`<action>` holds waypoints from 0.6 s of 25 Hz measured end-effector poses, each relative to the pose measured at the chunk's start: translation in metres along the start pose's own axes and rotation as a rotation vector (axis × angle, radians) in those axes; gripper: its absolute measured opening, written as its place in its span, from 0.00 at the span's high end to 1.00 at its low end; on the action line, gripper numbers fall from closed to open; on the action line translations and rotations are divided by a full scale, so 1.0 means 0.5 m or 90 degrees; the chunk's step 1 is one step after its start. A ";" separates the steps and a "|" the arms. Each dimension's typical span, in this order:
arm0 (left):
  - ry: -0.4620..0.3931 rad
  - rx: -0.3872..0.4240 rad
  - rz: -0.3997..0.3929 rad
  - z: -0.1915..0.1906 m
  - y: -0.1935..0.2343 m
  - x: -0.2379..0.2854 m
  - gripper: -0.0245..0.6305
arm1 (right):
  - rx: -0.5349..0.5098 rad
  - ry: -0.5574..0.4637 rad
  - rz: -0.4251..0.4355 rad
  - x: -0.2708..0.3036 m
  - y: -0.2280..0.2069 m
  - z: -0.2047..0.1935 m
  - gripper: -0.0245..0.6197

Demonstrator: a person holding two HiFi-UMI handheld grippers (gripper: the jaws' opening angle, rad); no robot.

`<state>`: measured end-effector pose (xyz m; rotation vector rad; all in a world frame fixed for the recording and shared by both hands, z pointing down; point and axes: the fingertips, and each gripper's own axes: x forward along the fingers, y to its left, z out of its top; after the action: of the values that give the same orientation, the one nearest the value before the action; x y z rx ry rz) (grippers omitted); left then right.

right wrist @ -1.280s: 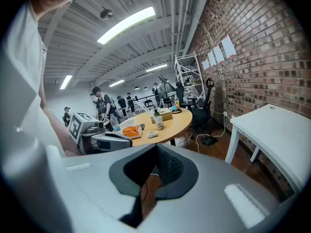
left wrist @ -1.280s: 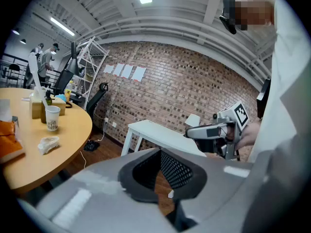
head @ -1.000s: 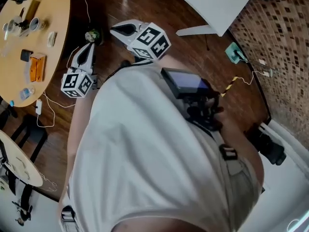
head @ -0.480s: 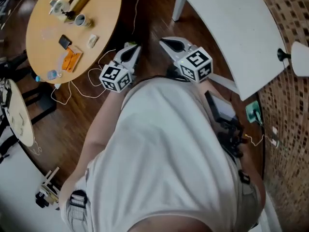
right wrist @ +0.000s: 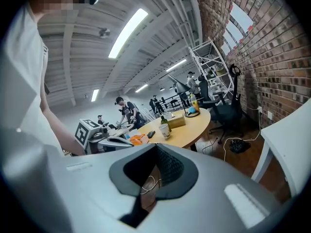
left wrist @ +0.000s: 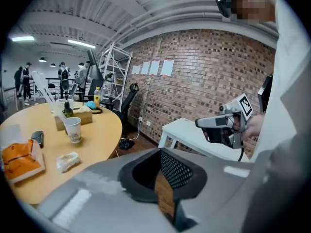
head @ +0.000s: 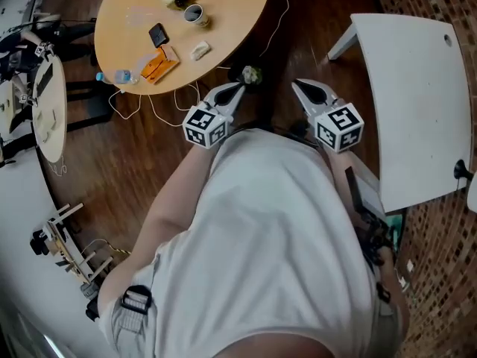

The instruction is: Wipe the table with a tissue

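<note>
A crumpled white tissue point(head: 200, 49) point(left wrist: 67, 160) lies near the edge of the round wooden table point(head: 238, 10) point(left wrist: 99, 130) point(right wrist: 194, 126). Both grippers hang over the dark wood floor, short of that table and pointing toward it. My left gripper point(head: 240, 86) point(left wrist: 163, 181) is shut with nothing in it. A little to its right, my right gripper point(head: 297, 85) point(right wrist: 148, 181) also has its jaws together and holds nothing. In the left gripper view the right gripper point(left wrist: 200, 123) shows at the side; in the right gripper view the left gripper point(right wrist: 130, 141) does.
On the round table stand a paper cup point(head: 195, 13) point(left wrist: 73, 129), a phone point(head: 158, 34), an orange packet point(head: 159, 64) and a box with a bottle. A white table point(head: 417, 103) is at the right. Cables point(head: 141, 103) trail on the floor. People stand far off.
The person has turned, so the round table has come from the upper left to straight ahead. Both grippers have swung round with the body and now sit side by side facing it.
</note>
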<state>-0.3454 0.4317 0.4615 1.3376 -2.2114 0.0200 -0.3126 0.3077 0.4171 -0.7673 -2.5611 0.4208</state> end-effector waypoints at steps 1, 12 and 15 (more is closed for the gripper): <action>-0.001 -0.002 0.011 0.001 0.017 -0.003 0.95 | -0.002 0.004 0.006 0.010 -0.001 0.001 0.95; 0.051 0.006 0.114 -0.042 0.270 0.000 0.95 | -0.035 0.025 -0.020 0.127 -0.058 0.057 0.95; 0.076 0.035 0.147 -0.048 0.347 -0.003 0.95 | -0.029 0.027 -0.038 0.155 -0.079 0.067 0.95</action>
<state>-0.4771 0.5271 0.5266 1.0727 -2.2644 0.2412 -0.4047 0.3154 0.4287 -0.7060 -2.5544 0.3240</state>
